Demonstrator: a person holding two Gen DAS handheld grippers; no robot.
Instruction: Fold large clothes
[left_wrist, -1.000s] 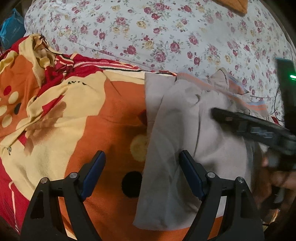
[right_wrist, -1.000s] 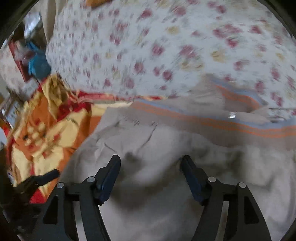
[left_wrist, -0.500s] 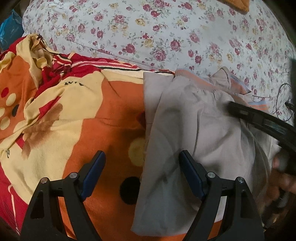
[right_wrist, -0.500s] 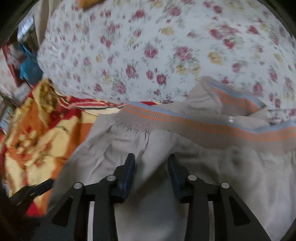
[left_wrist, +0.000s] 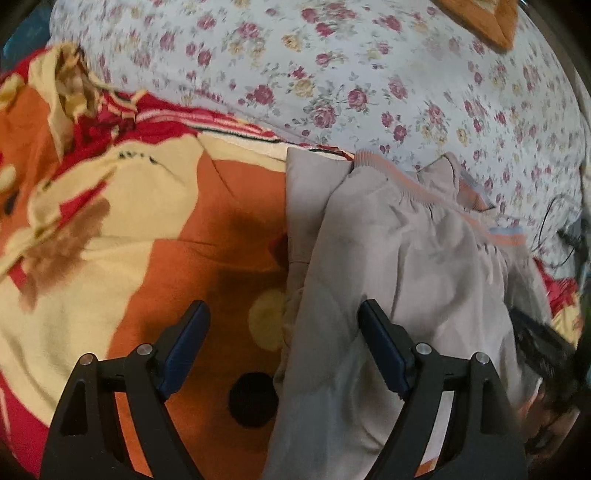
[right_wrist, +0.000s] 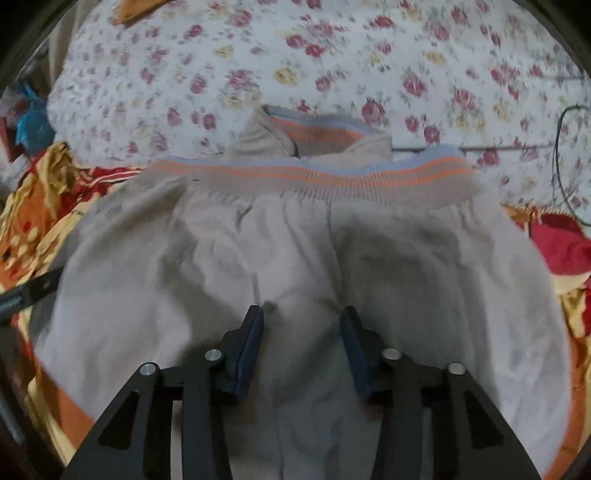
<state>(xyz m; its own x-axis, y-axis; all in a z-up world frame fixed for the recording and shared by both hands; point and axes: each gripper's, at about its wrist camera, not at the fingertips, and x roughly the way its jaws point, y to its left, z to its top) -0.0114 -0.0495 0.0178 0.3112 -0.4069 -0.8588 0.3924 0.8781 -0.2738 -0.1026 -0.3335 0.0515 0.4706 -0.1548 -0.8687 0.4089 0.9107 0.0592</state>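
Where blanket (left_wrist: 147, 258) spreads, beige garment (right_wrist: 295, 258)

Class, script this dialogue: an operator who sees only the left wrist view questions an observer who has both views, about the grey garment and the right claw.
Operator: How does the striped band lie?
Observer: In the right wrist view, the ribbed band runs across the whole width, striped orange and blue.
Operator: Where is the right claw?
Observer: The right claw is over the middle of the grey garment, jaws partly apart. I cannot tell if they pinch cloth.
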